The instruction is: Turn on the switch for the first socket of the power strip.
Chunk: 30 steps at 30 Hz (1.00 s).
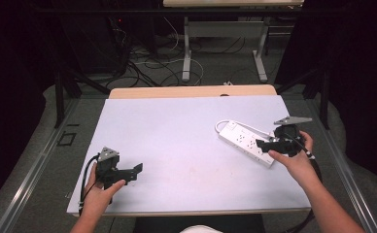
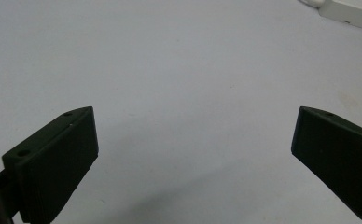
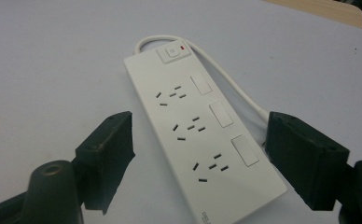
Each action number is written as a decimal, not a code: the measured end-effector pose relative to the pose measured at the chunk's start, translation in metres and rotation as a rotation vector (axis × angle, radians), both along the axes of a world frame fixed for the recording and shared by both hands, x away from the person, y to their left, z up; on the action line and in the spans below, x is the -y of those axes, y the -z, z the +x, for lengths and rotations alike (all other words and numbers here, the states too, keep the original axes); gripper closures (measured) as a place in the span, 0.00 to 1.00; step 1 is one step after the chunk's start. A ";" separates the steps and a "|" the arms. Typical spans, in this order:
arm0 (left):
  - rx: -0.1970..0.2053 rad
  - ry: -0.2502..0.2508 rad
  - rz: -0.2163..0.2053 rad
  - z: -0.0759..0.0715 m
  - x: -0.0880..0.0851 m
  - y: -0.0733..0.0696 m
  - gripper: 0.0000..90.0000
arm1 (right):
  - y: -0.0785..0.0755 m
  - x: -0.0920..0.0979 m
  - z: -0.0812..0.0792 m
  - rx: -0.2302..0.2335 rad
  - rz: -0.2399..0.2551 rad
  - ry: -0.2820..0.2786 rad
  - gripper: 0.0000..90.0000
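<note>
A white power strip (image 1: 247, 142) lies flat at the right of the pale tabletop (image 1: 177, 141), its white cord (image 1: 228, 123) looping out from the switch end. In the right gripper view the power strip (image 3: 202, 130) shows three socket groups and a switch (image 3: 172, 51) at its far end. My right gripper (image 3: 200, 142) hovers over the strip's near end, jaws apart and not touching it; in the high view the right gripper (image 1: 263, 144) is held just right of the strip. My left gripper (image 1: 137, 170) rests near the front left edge, and the left gripper (image 2: 193, 140) is open over bare table.
A wooden table edge (image 1: 191, 91) runs behind the pale sheet. Beyond it stand grey desk legs (image 1: 187, 53) and tangled cables (image 1: 147, 68) on the floor. A corner of the power strip (image 2: 351, 11) shows at the top right of the left gripper view.
</note>
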<state>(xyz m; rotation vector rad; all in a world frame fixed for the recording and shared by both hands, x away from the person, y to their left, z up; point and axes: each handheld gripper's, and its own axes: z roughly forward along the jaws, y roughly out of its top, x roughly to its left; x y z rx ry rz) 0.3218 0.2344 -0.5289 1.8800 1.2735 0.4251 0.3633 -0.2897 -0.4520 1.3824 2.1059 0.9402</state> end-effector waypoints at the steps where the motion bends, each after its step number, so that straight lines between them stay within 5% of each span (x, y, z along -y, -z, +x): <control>1: -0.002 -0.001 0.001 0.000 0.000 0.000 0.01 | -0.001 0.000 0.002 -0.001 0.003 -0.001 0.27; 30: -0.005 -0.013 -0.012 0.000 -0.001 0.002 0.01 | -0.014 -0.013 0.046 -0.086 -0.045 -0.020 0.40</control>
